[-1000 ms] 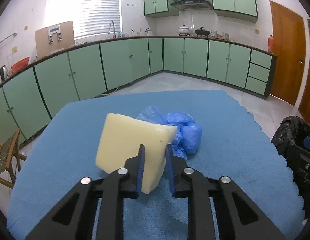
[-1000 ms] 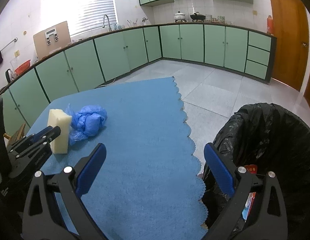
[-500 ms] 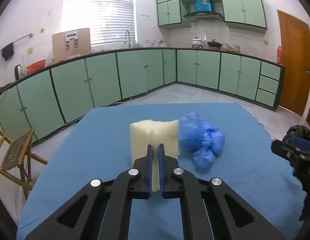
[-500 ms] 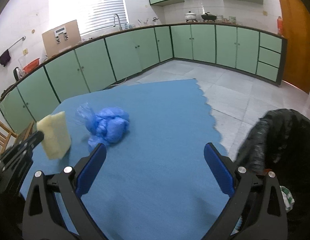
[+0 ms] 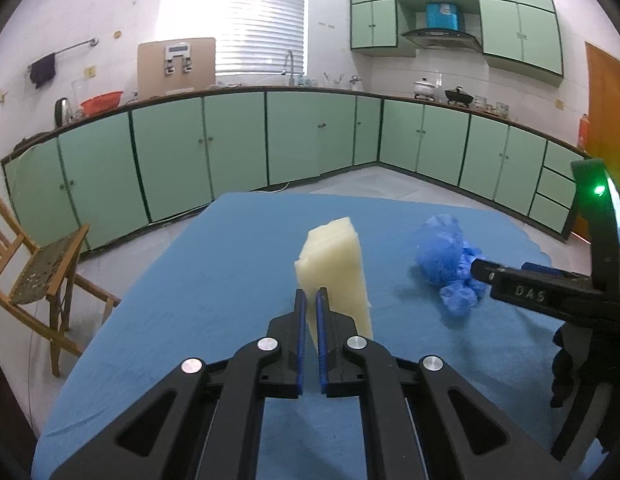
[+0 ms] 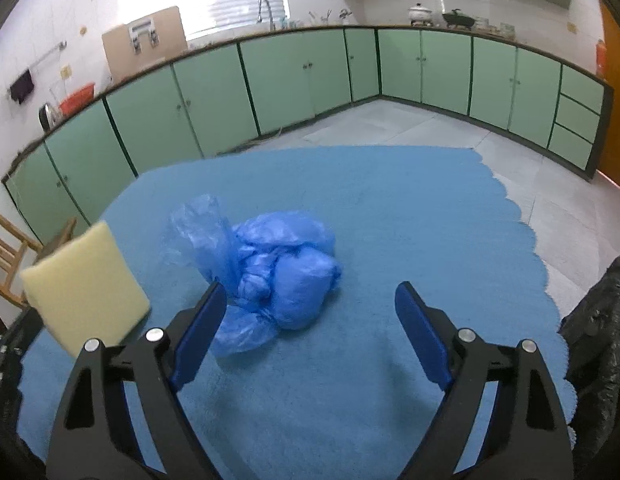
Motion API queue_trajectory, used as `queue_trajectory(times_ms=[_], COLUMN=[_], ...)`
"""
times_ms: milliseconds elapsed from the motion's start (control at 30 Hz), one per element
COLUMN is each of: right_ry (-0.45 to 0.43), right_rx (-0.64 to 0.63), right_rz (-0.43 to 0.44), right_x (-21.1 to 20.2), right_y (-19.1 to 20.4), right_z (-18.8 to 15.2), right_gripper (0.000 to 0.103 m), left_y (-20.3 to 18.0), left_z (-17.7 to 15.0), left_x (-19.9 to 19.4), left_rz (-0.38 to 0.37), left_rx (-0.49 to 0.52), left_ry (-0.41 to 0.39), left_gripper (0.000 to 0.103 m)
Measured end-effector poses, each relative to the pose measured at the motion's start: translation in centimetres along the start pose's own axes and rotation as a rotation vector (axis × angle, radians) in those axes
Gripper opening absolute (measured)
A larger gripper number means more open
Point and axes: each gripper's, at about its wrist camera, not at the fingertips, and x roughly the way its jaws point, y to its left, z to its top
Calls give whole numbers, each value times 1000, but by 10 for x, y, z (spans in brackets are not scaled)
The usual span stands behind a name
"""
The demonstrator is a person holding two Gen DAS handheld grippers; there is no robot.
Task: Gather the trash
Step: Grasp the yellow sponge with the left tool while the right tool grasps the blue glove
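A pale yellow foam block [image 5: 338,268] stands on edge, pinched at its near lower corner by my left gripper [image 5: 310,300], which is shut on it. The same foam block [image 6: 86,292] shows at the left of the right wrist view, held clear of the cloth. A crumpled blue plastic bag [image 6: 274,268] lies on the blue tablecloth [image 6: 390,208]. My right gripper [image 6: 310,308] hovers just in front of the blue plastic bag [image 5: 446,260], its jaws closing; the left finger overlaps the bag's edge and the pads do not press it.
A bin lined with a black trash bag [image 6: 598,320] stands off the table's right edge. A wooden chair [image 5: 34,276] sits left of the table. Green cabinets [image 5: 238,148] line the far walls, with tiled floor between.
My left gripper shut tight on the foam block and lifted it, swinging left. My right gripper swung from the bin over to the blue bag, and its jaws have narrowed.
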Motion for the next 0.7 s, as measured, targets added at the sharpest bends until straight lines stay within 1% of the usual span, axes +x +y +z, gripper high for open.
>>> queue_trajectory(times_ms=[67,100,133,167,200,233,267,400,567,667,700], right_ry=[38,55,65,74,75,74,80,66,50,54,55], right_rx=[-5,-12,-16,-22,-27,-34,-42,-53,-18,-8,-2], right_rz=[13,23,39,62,69,80,98,96,78,51,47], right_x=[9,13,15,17,16,15,14,0,-23,-34,-36], right_y=[3,5,7,8,9,10,11,11,2,-5,-7], right_z=[0,0,1,2,2,2,2,-5,-15,-24,-26], right_gripper=[72,63,52,45,39,23,19,19,19,19,19], left_y=[3,4,2,2,0,1,2,0,-1,-4,-6], left_z=[-1,-1,-1,-1,-1,-2,-3,-4,-3,-5,-5], left_x=[2,2,2,2,2,2,1,0,-2,-2,-2], left_rz=[-3,-3,-4,-5,-6,-7,-11,-34,-56,-74,-78], left_rx=[-12,-14,-13,-14,-14,-16,-20,-28,-35,-28,-24], left_ry=[4,3,2,1,1,1,2,7,18,29,32], left_gripper=[5,5,5,5,5,5,5,5,6,15,21])
